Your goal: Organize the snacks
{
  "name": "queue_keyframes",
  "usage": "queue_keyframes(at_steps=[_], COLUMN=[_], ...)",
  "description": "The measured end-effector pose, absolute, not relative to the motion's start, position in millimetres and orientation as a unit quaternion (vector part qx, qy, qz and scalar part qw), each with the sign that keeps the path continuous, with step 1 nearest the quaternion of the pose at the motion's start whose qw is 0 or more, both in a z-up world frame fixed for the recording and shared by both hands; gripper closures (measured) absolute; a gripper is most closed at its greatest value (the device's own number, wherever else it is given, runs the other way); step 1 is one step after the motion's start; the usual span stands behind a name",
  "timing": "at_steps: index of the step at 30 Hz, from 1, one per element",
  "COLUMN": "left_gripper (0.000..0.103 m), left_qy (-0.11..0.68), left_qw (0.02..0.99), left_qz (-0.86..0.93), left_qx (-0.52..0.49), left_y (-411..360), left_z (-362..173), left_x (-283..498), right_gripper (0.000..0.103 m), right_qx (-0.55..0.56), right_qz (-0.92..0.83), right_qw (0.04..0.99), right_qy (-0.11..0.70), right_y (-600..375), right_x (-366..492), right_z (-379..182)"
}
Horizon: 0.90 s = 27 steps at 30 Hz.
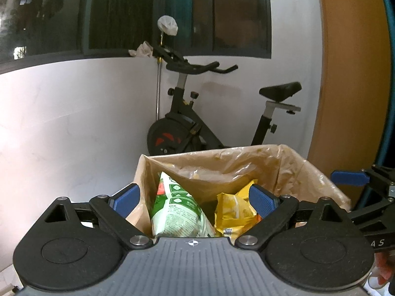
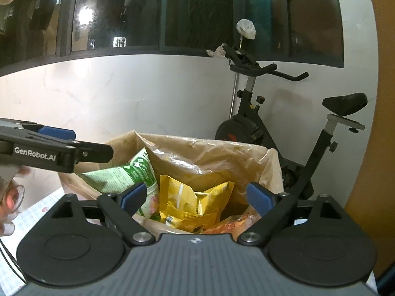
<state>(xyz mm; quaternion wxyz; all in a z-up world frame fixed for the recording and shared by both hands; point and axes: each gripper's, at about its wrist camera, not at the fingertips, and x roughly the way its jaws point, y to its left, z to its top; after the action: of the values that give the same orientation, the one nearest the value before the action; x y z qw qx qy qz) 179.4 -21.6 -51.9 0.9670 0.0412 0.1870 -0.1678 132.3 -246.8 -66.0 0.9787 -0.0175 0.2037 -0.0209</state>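
- Standing open near both cameras is a box lined with a thin see-through bag; the snacks sit inside it
- A green and white snack bag leans up on the left side of the box; its pointed top corner pokes up highest (in the right wrist view the same bag tips over toward the left rim)
- A yellow snack bag lies just beside the green one, touching it; it looks crinkled
- Something orange peeks out low in the box by the yellow bag; I cannot tell what it is
- The left hand-held gripper has its blue pads spread wide apart; nothing is pinched between them; the two snack bags show in the gap, lower down in the box
- The right hand-held gripper is spread wide too; its pads press on nothing; the yellow bag shows in the gap between them
- Each hand-held gripper shows at the edge of the other one's view; the left one comes in from the left of the right wrist view, beside the box
- Behind the box stands a black exercise bike against a white wall; above it is a dark window
- An orange-brown panel fills the right side
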Motion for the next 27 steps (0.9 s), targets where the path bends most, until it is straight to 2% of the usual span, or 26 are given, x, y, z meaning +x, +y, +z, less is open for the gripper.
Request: queue_keyframes(at_steps=[5,15,27], left_gripper=[0.007,0.006,0.006], left_qy=[0.181,0.184,0.138], left_qw=[0.967,0.974,0.981], left_qz=[-0.18,-0.124,-0.134], left_qx=[0.025,0.038,0.019], left_y=[-11.4,-2.0,12.8], left_z=[-41.3,-26.2,-1.8], left_x=[155.0,111.4,60.8], right_gripper=[0.0,0.0,0.0], right_qx=[0.0,0.016,0.029], right_qz=[-0.029,-0.055,-0.084], right_qw=[0.98,0.979,0.983], right_qy=[0.198,0.194,0.162], right_y=[-236.4,-211.5,-189.5], right_x=[110.6,63.7,7.3], right_z=[-52.1,-24.2,8.5])
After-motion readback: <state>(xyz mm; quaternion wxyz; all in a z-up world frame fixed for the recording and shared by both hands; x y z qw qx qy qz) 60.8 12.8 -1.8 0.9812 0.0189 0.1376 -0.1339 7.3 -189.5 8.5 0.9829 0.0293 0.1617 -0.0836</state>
